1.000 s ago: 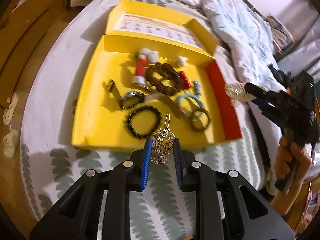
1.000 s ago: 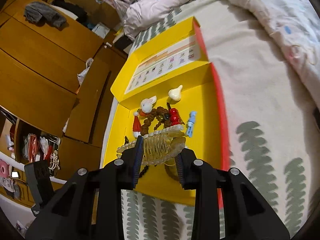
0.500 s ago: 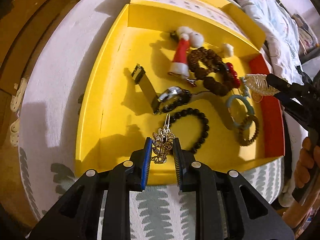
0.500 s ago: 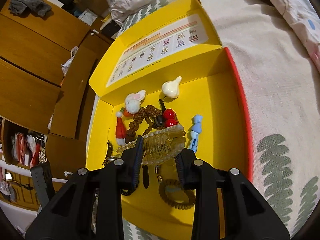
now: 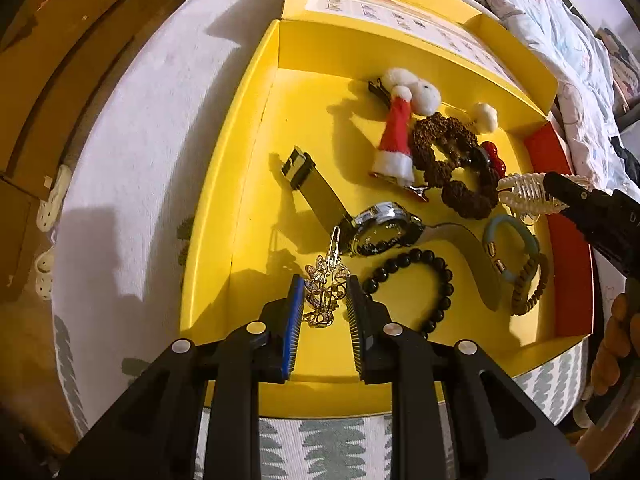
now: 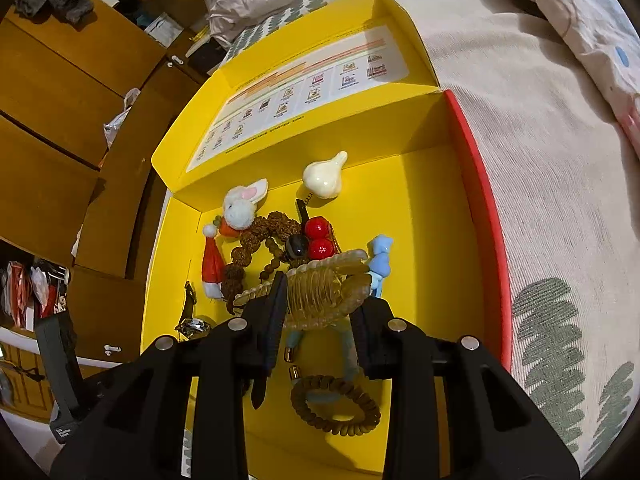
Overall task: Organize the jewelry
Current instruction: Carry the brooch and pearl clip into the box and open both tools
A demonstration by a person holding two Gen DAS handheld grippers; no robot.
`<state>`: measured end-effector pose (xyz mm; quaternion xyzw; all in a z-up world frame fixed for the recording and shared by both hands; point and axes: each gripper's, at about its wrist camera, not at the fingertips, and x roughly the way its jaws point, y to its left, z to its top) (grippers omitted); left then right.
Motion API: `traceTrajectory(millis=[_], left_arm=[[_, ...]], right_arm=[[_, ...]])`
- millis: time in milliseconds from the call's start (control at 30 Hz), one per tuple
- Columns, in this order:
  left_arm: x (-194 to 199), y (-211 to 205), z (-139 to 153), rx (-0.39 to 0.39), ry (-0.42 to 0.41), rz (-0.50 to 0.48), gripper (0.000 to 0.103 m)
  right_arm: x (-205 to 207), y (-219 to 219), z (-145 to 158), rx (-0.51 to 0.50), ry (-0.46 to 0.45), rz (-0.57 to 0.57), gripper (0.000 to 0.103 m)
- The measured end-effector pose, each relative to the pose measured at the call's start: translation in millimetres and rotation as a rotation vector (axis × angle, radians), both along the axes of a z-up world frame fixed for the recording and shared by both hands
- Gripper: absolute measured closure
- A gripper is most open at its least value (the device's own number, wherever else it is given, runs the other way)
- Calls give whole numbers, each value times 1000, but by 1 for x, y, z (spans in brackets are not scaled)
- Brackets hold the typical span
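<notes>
A yellow box [image 5: 248, 184] lies open on the bed and holds jewelry. My left gripper [image 5: 323, 296] is shut on a gold filigree hair clip [image 5: 326, 286], held over the box's near left floor. My right gripper [image 6: 320, 300] is shut on a clear beaded claw clip [image 6: 324, 292], held over the box's right side; it also shows in the left wrist view [image 5: 528, 196]. In the box lie a wristwatch [image 5: 380, 228], a black bead bracelet [image 5: 424, 280], a brown bead bracelet [image 5: 452, 168], a Santa-hat clip [image 5: 394, 140] and a blue hair tie [image 5: 510, 240].
The box lid [image 6: 304, 92] with a printed sheet stands open at the far side. A red box wall [image 6: 484, 208] borders the right. A quilt [image 5: 560, 40] lies far right. Wooden cabinets [image 6: 52, 92] stand left of the bed. Slippers [image 5: 50, 200] lie on the floor.
Both grippers have moved forward over the box with their clips still held. The left one now hangs above the box floor rather than its near wall.
</notes>
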<state>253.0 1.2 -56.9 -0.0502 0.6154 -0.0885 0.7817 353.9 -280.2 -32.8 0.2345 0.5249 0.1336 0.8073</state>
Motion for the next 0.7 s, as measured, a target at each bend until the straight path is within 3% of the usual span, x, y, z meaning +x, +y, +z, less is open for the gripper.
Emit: traceTrajectory(millis=[333,367,467,700], left_arm=[[6,-1,-10,-1,-1,-12,78],[5,0,-8,-11,-6,-14,75],[3,4,0,-12,-39,-6,51],[-3,15,17,-59,-68,9,50]], right_arm=[[0,-5,-3,12,-3,-11,67],[0,-5,-2,13,-5,-10,67],[-2,-4,5,7,-28,-7,66],[-9,-7,22,-14,-72,-10,54]])
